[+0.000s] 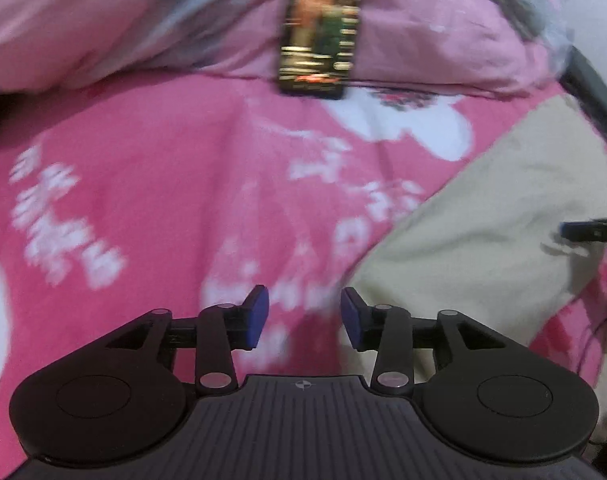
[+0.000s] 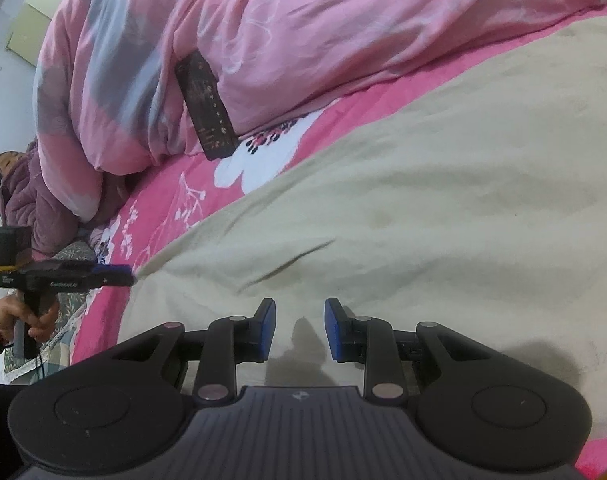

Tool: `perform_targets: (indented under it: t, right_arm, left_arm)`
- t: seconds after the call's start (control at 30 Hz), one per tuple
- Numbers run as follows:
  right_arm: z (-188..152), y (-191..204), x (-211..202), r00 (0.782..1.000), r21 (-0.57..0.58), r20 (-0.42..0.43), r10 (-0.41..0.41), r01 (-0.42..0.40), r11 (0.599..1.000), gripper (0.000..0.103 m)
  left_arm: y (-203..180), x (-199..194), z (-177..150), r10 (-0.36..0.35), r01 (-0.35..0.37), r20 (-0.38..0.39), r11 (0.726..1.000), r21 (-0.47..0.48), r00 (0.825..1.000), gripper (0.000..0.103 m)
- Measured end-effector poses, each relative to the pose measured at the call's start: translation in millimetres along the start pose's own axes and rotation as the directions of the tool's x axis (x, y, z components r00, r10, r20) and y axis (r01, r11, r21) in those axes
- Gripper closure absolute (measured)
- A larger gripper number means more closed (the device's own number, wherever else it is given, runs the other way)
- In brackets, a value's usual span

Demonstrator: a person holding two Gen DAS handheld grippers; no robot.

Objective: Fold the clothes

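Beige cloth (image 2: 423,200) is lying spread across the pink sheet (image 1: 163,200), broad and mostly flat, with soft wrinkles and one dark crease running near the right gripper (image 2: 299,330). No stacked layers or doubled edge are showing in either view, though the far side is running out of frame, so I cannot tell the garment's full outline or what kind of garment it is.

Right gripper is hovering low over the cloth's near part, fingers apart, nothing between them; its shadow is falling on the fabric just ahead.

Left gripper (image 1: 303,316) is sitting over the sheet just beside the cloth's left edge, fingers apart and empty. The left view is motion-blurred. In the right view the same tool is showing at the cloth's left corner, held by a hand (image 2: 31,316).

Pink duvet (image 2: 303,40) is heaped at the back, a phone (image 1: 319,28) leaning against it. A person in purple (image 2: 27,200) is lying at the far left.

Judgement: cloth is lying open, with no fold showing. That fits either a garment laid out for folding or one flattened between folds. Whatever folding remains, both grippers are empty and placed near an edge.
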State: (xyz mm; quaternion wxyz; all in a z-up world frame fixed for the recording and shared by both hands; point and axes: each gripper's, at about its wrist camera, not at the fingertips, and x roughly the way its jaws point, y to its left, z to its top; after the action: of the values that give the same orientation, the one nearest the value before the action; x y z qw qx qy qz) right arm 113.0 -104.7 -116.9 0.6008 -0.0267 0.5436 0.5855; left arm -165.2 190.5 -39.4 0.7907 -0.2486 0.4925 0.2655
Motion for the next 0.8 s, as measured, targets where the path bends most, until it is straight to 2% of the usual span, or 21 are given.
perform_targets:
  t: [0.07, 0.13, 0.2, 0.3, 0.37, 0.43, 0.5, 0.57, 0.63, 0.73, 0.8]
  right_arm:
    - [0.4, 0.4, 0.3, 1.000, 0.001, -0.001, 0.003, -0.003, 1.000, 0.074]
    - [-0.1, 0.4, 0.5, 1.000, -0.001, -0.004, 0.001, -0.001, 1.000, 0.074]
    - [-0.5, 0.5, 0.4, 1.000, -0.001, -0.006, 0.000, 0.000, 1.000, 0.074]
    - [-1.0, 2.5, -0.3, 1.000, -0.002, -0.007, -0.004, 0.004, 1.000, 0.074]
    - [-0.9, 5.2, -0.3, 1.000, -0.005, -0.009, -0.005, 0.005, 1.000, 0.074]
    - [-1.0, 8.5, 0.1, 1.000, -0.011, -0.011, -0.005, 0.005, 1.000, 0.074]
    - [-1.2, 12.6, 0.5, 1.000, -0.022, -0.012, -0.004, 0.003, 1.000, 0.074]
    - [-2.1, 15.7, -0.2, 1.000, -0.028, -0.012, -0.004, 0.003, 1.000, 0.074]
    - [-2.5, 17.9, -1.2, 1.000, -0.030, -0.010, -0.005, 0.004, 1.000, 0.074]
    - [-3.0, 18.7, -4.1, 1.000, -0.033, -0.006, -0.012, 0.012, 0.999, 0.074]
    - [-3.4, 17.8, -5.5, 1.000, -0.032, -0.003, -0.015, 0.015, 0.999, 0.074]
  left_arm:
    - [10.9, -7.1, -6.4, 0.012, -0.012, -0.006, 0.999, -0.045, 1.000, 0.063]
    - [21.4, -10.5, -13.2, -0.059, 0.054, -0.036, 0.993, -0.107, 0.998, 0.063]
    - [20.3, -11.0, -20.8, -0.171, 0.158, -0.089, 0.978, -0.135, 0.981, 0.062]
    - [3.4, -6.5, -34.2, -0.215, 0.204, -0.157, 0.976, -0.078, 0.964, 0.050]
    - [-6.6, 0.0, -40.3, -0.186, 0.181, -0.190, 0.982, -0.044, 0.964, 0.049]
    - [-13.6, 1.7, -41.1, -0.199, 0.196, -0.181, 0.980, -0.035, 0.963, 0.050]
    - [-20.0, -0.1, -41.3, -0.210, 0.211, -0.149, 0.978, -0.012, 0.966, 0.054]
    - [-27.4, 0.1, -42.3, -0.206, 0.211, -0.137, 0.977, 0.025, 0.969, 0.081]
    - [-33.6, -2.1, -43.4, -0.158, 0.168, -0.130, 0.983, 0.071, 0.979, 0.097]
    - [-33.6, -10.4, -38.9, -0.031, 0.049, -0.113, 0.987, 0.155, 0.993, 0.103]
    - [-21.6, -18.8, -33.3, 0.024, -0.012, -0.087, 0.990, 0.138, 0.996, 0.103]
